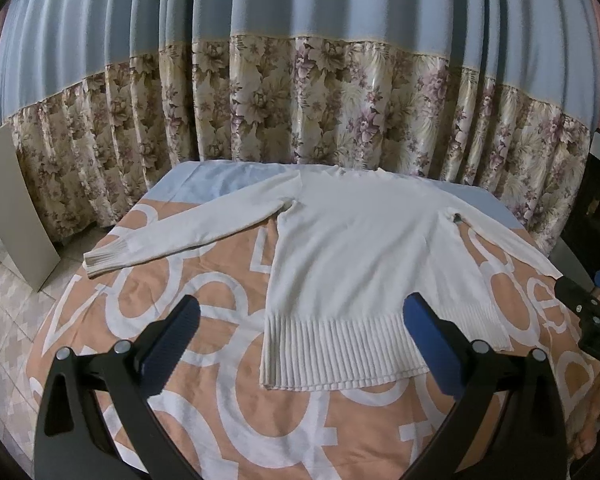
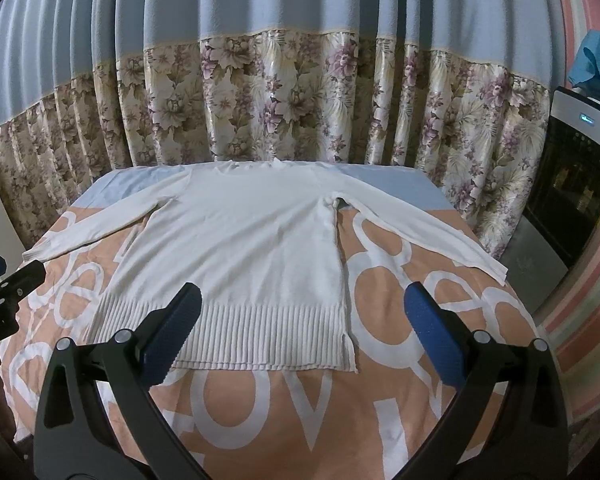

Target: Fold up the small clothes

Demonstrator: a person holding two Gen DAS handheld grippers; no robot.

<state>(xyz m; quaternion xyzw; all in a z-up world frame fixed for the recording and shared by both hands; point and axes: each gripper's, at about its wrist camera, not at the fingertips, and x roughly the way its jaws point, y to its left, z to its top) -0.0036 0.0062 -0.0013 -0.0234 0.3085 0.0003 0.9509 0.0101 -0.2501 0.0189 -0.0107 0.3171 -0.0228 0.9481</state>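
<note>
A white knit sweater lies flat on the orange-and-white cover, sleeves spread to both sides, ribbed hem toward me. My left gripper hovers open above the hem's left part, nothing between its blue pads. In the right wrist view the same sweater is spread out, its ribbed hem nearest. My right gripper is open over the hem's right part and holds nothing. Each gripper shows at the edge of the other's view: the right one, the left one.
The cover carries large white letters and has a pale blue band at the far end. A blue and floral curtain hangs behind. A dark appliance stands at right, a leaning board and tiled floor at left.
</note>
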